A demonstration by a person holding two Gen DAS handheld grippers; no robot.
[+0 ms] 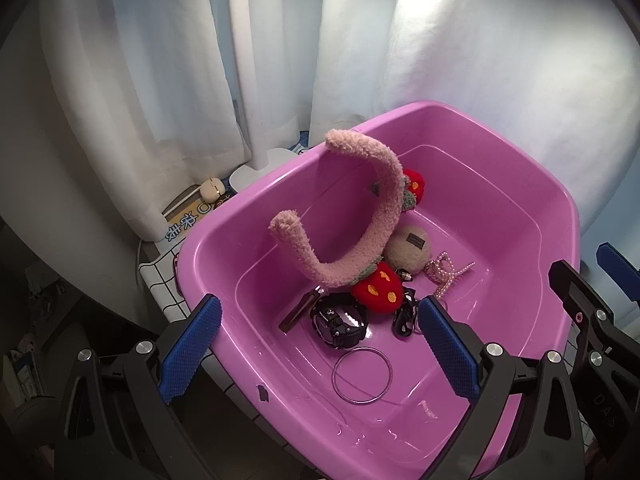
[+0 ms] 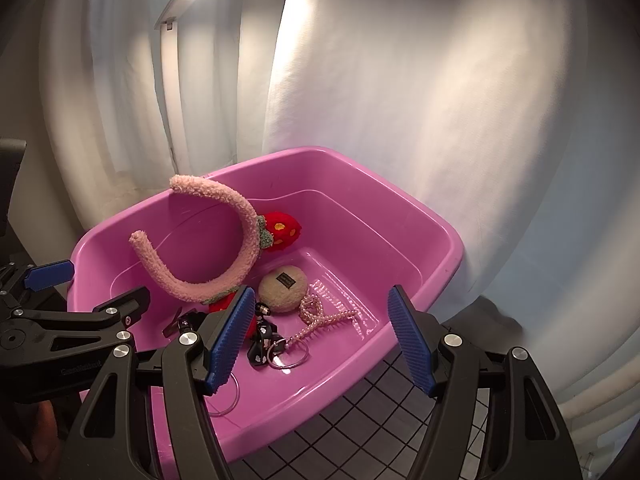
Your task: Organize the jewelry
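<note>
Left gripper (image 1: 320,350) and right gripper (image 2: 322,338): fingers apart, holding nothing, poised over the pink tub (image 2: 436,232). Inside lie a fuzzy strawberry headband (image 1: 382,216), black watch (image 1: 340,324), pearl strand (image 2: 320,314) and thin bangle (image 1: 362,374). Tub rests on the gridded counter (image 2: 360,428).

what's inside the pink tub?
In the pink tub: fuzzy pink headband with red strawberries, beige pom-pom, pearl bead strand, black watch, thin metal ring, dark clips. Whatever lies beneath the headband and strawberry is hidden.
</note>
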